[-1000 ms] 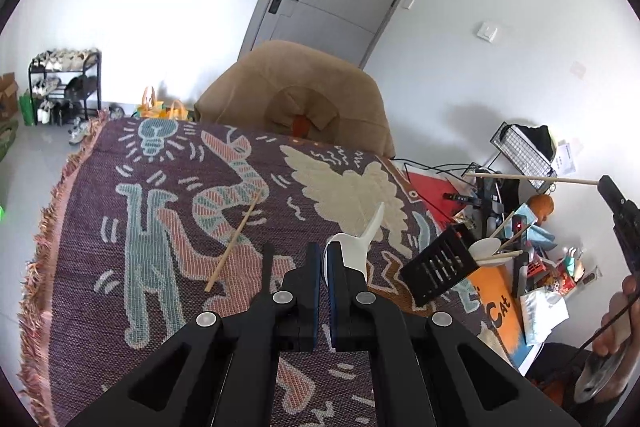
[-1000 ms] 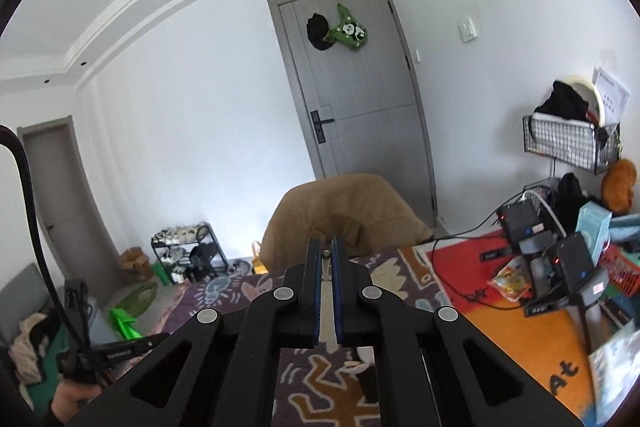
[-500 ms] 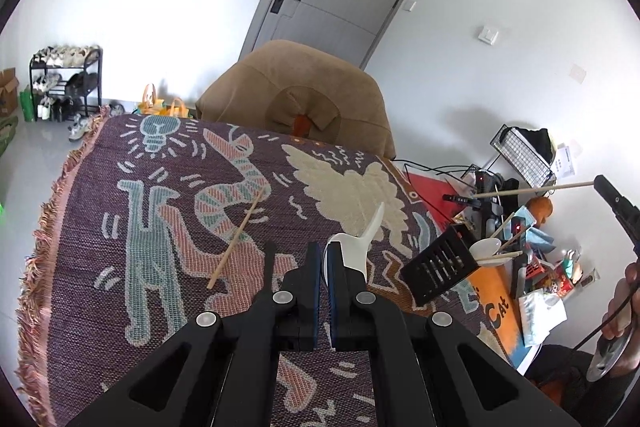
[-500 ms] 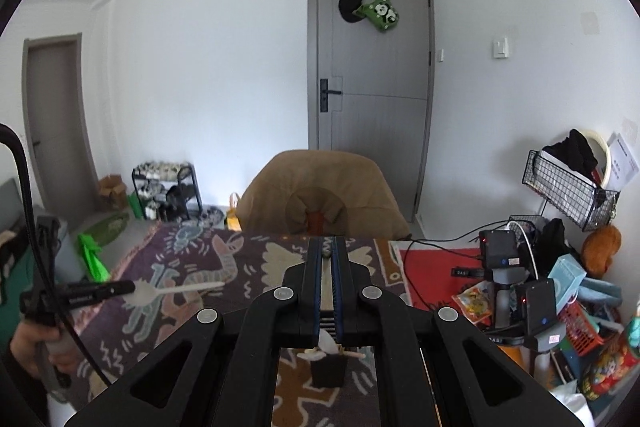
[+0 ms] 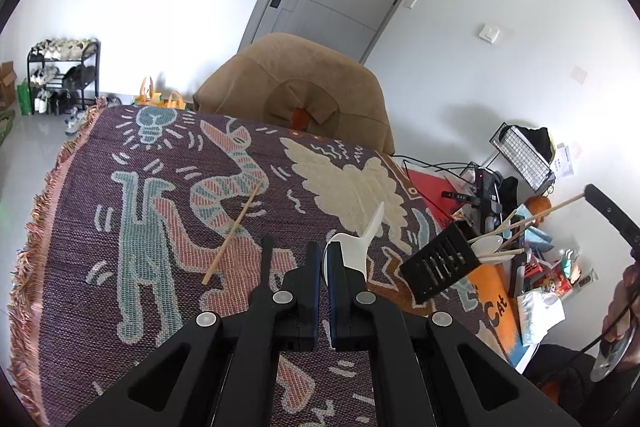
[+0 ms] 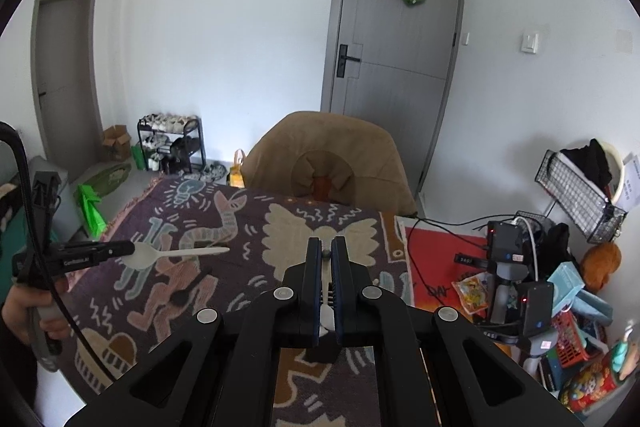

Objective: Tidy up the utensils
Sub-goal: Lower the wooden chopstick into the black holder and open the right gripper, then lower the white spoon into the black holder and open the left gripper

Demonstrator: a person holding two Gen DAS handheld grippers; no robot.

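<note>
1. The left gripper [image 5: 323, 263] is clamped on the bowl of a white plastic spoon [image 5: 362, 239], whose handle juts up and to the right.
2. The right gripper [image 5: 600, 205] pinches a chopstick [image 5: 536, 217] at its upper end; the stick slants down-left, its tip at the holder's mouth.
3. The black slotted holder [image 5: 440, 265] leans on the patterned cloth [image 5: 168, 187], to the right of the spoon and nearer the right hand.
4. A loose chopstick [image 5: 234, 233] lies diagonally on the cloth, left of the left gripper.
</note>
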